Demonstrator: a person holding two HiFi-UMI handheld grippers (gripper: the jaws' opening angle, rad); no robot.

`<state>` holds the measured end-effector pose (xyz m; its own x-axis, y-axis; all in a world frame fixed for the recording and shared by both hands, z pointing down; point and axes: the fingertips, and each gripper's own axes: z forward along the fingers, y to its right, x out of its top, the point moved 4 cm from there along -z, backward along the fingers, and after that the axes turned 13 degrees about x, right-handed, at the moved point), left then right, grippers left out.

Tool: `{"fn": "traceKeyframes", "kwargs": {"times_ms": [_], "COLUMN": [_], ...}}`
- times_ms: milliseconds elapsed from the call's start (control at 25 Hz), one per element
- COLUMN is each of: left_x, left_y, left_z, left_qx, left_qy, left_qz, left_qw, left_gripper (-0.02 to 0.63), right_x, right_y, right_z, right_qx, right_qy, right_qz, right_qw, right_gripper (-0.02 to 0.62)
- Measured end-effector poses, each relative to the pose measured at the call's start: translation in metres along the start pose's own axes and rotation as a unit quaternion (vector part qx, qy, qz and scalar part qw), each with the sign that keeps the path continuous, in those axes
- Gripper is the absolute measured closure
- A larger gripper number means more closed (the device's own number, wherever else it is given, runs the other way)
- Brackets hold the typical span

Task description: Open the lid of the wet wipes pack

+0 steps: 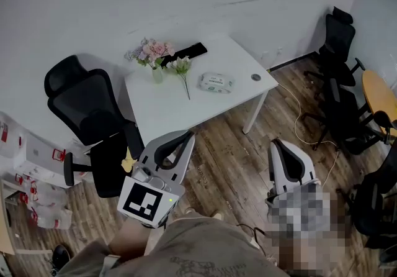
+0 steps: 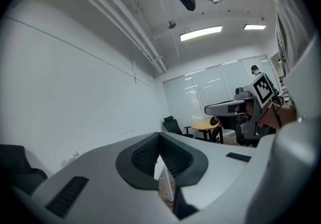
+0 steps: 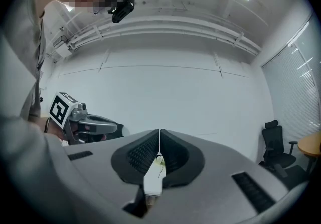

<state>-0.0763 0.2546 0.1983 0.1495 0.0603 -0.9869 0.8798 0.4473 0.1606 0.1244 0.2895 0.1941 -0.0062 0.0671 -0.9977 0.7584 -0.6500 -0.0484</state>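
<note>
Left gripper [image 1: 190, 136], right gripper [image 1: 278, 143]: jaws together, empty; only head view shows wipes pack [image 1: 216, 82].

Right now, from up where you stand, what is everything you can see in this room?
table: one, white, by the wall
wet wipes pack: one, white, on the table
flower bunch: one, pink, table's back left
loose flower stem: one, white, beside the bunch
flat item: one, black, table's back edge
office chairs: at least three, black, left and right
round table: one, wooden, right edge
boxes: several, white-red, floor left
left tongs: white, shut, empty
right tongs: white, shut, empty
</note>
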Motion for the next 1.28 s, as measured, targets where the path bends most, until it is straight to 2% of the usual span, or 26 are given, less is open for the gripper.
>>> {"fn": "traceKeyframes", "kwargs": {"times_ms": [160, 240, 320, 720, 1000, 1280], "left_x": [-0.004, -0.006, -0.009, -0.031, -0.056, -0.073], "left_y": [0.011, 0.012, 0.012, -0.005, -0.033, -0.074], "left_z": [0.004, 0.005, 0.007, 0.052, 0.113, 0.184], "left_qx": [0.003, 0.004, 0.005, 0.008, 0.003, -0.009], "left_qy": [-0.003, -0.002, 0.000, -0.005, -0.026, -0.053], "left_qz": [-0.001, 0.008, 0.013, 0.005, -0.007, -0.003], "left_qw": [1.0000, 1.0000, 0.9999, 0.9999, 0.9996, 0.9985], "left_gripper": [0.589, 0.589, 0.589, 0.589, 0.589, 0.589], "right_x": [0.002, 0.000, -0.002, -0.025, -0.051, -0.075], "right_y": [0.003, 0.004, 0.006, 0.036, 0.077, 0.127], "right_z": [-0.005, -0.006, -0.005, 0.029, 0.085, 0.156], "right_qx": [0.018, 0.022, 0.024, 0.036, 0.043, 0.040], "right_qy": [0.018, 0.018, 0.015, -0.013, -0.058, -0.099], "right_qz": [-0.007, -0.007, -0.009, -0.019, -0.026, -0.010], "right_qw": [1.000, 1.000, 1.000, 0.999, 0.997, 0.994], "right_gripper": [0.550, 0.458, 0.433, 0.422, 0.420, 0.420]}}
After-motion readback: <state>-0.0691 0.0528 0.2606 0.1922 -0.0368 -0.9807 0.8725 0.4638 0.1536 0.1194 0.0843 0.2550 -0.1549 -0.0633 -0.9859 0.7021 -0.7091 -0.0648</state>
